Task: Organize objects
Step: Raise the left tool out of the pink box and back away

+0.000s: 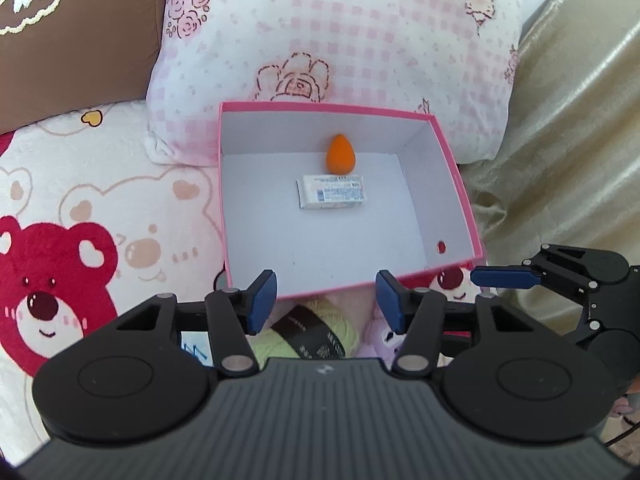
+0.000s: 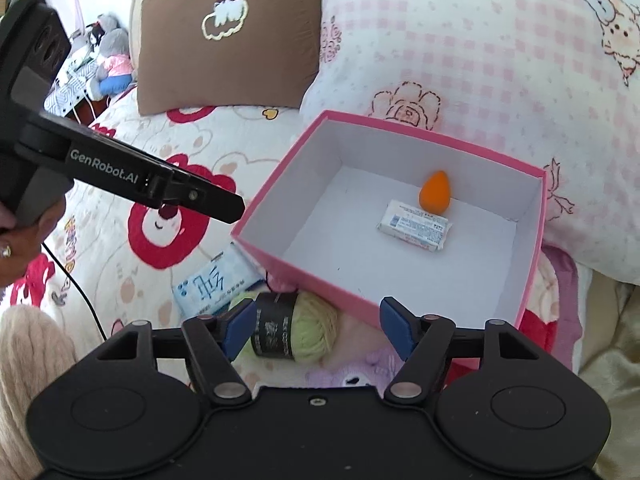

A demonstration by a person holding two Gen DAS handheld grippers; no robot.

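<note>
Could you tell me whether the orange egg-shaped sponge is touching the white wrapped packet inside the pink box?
Cannot tell: in both wrist views the sponge sits directly behind the packet, with no gap visible.

Both wrist cameras look steeply down, close over the bed; each shows the pink box (image 1: pixel 460 184) (image 2: pixel 280 200) toward 12 o'clock.

A brown cushion (image 2: pixel 224 36) and pink checked pillow (image 1: pixel 344 40) (bear-printed) lean side by side.

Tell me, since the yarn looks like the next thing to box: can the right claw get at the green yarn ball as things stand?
Probably yes. The right claw is open and empty, with the green yarn ball lying on the blanket just below its fingers. Only the pink box wall stands close behind; nothing covers the yarn.
</note>
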